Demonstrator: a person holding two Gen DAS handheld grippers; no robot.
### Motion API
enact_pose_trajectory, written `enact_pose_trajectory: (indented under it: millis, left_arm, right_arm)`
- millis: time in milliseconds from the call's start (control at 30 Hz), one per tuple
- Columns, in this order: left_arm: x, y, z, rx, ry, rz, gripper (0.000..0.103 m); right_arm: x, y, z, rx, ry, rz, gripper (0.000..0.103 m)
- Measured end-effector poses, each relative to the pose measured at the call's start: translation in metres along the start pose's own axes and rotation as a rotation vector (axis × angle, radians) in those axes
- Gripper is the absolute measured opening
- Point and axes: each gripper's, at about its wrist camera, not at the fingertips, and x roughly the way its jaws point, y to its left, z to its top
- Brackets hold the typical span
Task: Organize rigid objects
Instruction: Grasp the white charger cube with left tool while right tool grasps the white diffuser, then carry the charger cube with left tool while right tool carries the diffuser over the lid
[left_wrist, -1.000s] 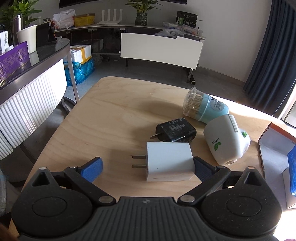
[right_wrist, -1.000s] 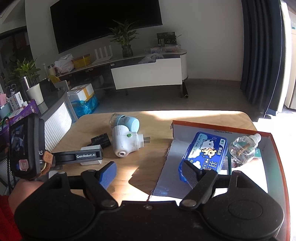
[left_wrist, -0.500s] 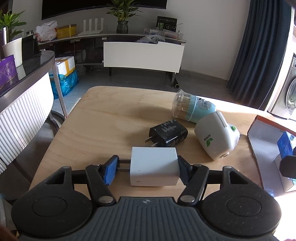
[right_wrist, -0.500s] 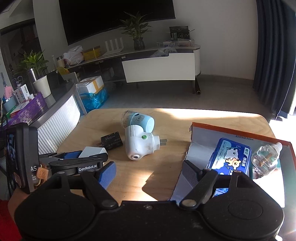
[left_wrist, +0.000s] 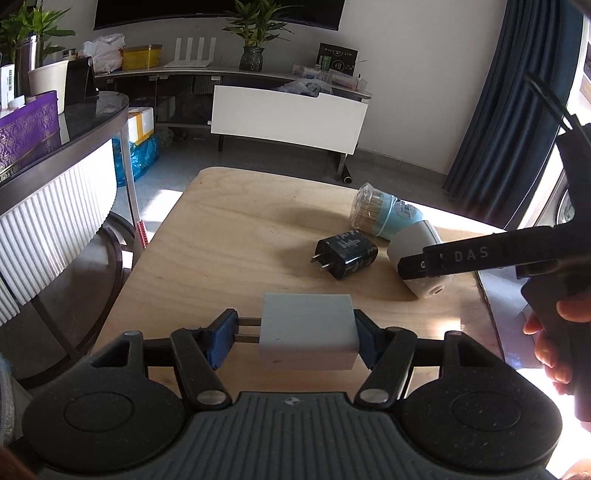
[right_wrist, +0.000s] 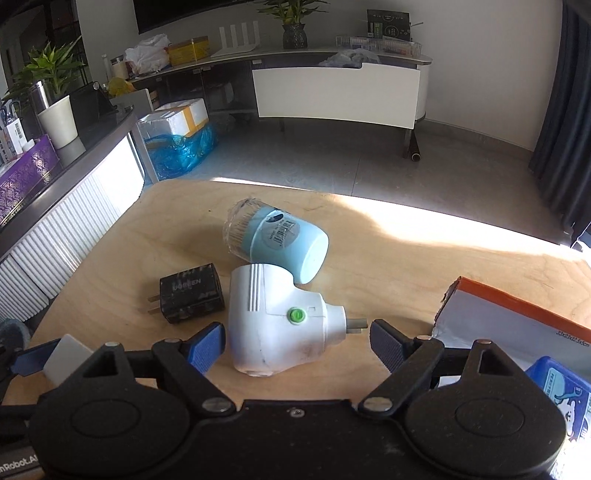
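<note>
A pale wooden desk (left_wrist: 229, 236) with rounded corners fills the middle of a living room; behind its far edge lie open grey floor, a long curved shelf (right_wrist: 314, 55) along the white wall with a white panel (left_wrist: 288, 118) below it, and dark blue curtains (left_wrist: 517, 129) at the right. A dark counter with a ribbed white front (left_wrist: 55, 221) runs close along the desk's left edge, leaving only a narrow gap there. At the desk's right edge sits an open orange-rimmed box (right_wrist: 517, 317) with a blue packet (right_wrist: 561, 387) inside. The desk's far-left half is bare. Toward the middle-right, a white plug-in device (right_wrist: 273, 321) lies on its side, a pale blue jar (right_wrist: 280, 236) touching it behind, a black charger (right_wrist: 190, 295) just beside it on the left. The right gripper (right_wrist: 297, 343) has its fingers spread wide on either side of the white device, just opened, not pressing it. Near the front edge, the left gripper (left_wrist: 295, 338) clamps a white charger (left_wrist: 308, 332), one finger against its prongs, one against its back.
</note>
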Motion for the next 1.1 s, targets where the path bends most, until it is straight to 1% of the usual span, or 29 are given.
enact_pose_trajectory:
  millis: [133,233,300,600,800,1100]
  left_arm:
    - [0.0,0.002,0.001,-0.008,-0.008,-0.006,0.066]
    - [-0.001,0.003,0.001,-0.015,-0.013,-0.008,0.066]
    - [-0.002,0.004,0.0,-0.018,-0.016,-0.005,0.066]
    - [-0.021,-0.002,0.003,-0.015,-0.05,-0.01,0.066]
    - [-0.042,-0.009,0.004,-0.005,-0.086,-0.019,0.066]
    - [-0.073,-0.019,-0.001,0.005,-0.121,-0.028,0.066]
  right_arm:
    - [0.014,0.003,0.004,-0.017,0.014,-0.003,0.101]
    - [0.009,0.0,-0.002,0.019,-0.007,0.025,0.1]
    - [0.002,0.001,-0.006,0.028,-0.016,0.023,0.1]
    - [-0.054,0.009,-0.025,0.041,-0.106,0.036,0.1]
    - [-0.101,0.021,-0.043,0.028,-0.18,0.037,0.1]
    - [-0.147,0.029,-0.066,0.053,-0.226,0.025,0.1]
